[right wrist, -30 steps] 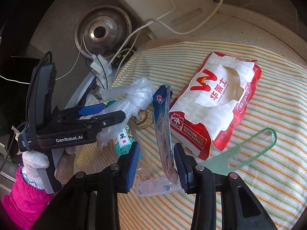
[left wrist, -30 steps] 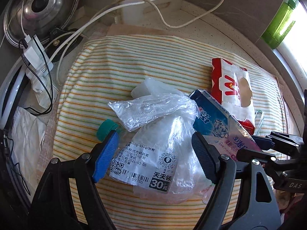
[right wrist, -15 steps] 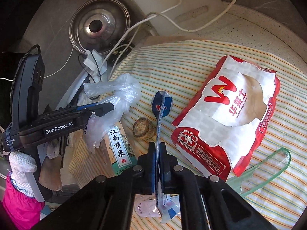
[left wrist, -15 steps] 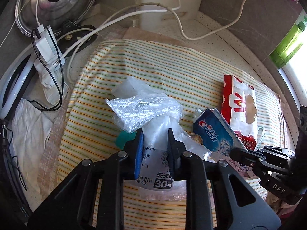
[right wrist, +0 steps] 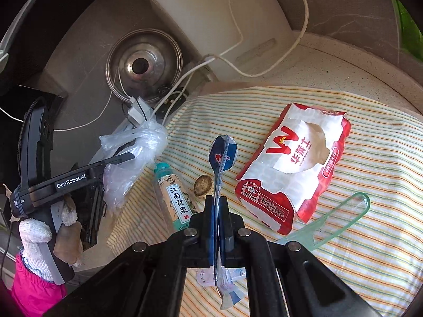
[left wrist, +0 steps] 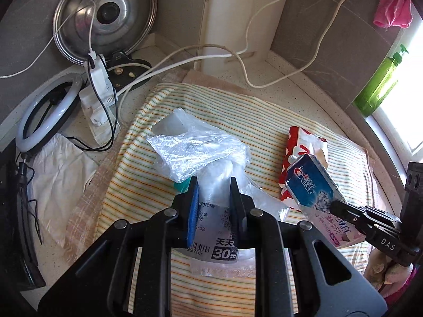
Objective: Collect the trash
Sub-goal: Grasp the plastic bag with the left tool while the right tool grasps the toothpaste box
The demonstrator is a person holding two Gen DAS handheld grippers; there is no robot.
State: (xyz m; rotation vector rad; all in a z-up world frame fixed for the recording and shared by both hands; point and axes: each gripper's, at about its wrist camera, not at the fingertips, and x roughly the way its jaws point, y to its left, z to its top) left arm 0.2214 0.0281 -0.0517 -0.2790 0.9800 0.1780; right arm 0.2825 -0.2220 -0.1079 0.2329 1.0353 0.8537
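Observation:
My left gripper [left wrist: 213, 185] is shut on a crumpled clear plastic bag [left wrist: 195, 153] with a printed label and holds it above the striped cloth [left wrist: 224, 105]. My right gripper [right wrist: 218, 206] is shut on a flattened blue Crest toothpaste tube [right wrist: 221, 155], lifted off the cloth; the tube also shows in the left wrist view [left wrist: 309, 182]. A red and white tissue pack [right wrist: 290, 169], a small water bottle [right wrist: 174, 192], a brown round scrap [right wrist: 203, 186] and a green plastic hanger piece [right wrist: 333, 224] lie on the cloth.
A steel pot lid [left wrist: 105, 18] leans on the back wall. White cables and a charger [left wrist: 99, 74] lie at the cloth's left edge, beside a ring light [left wrist: 45, 113] and white paper [left wrist: 60, 163]. A green bottle [left wrist: 380, 84] stands by the window.
Both grippers closed, the left on the plastic bag and the right on the toothpaste tube, and both have lifted their items up off the cloth, uncovering the water bottle.

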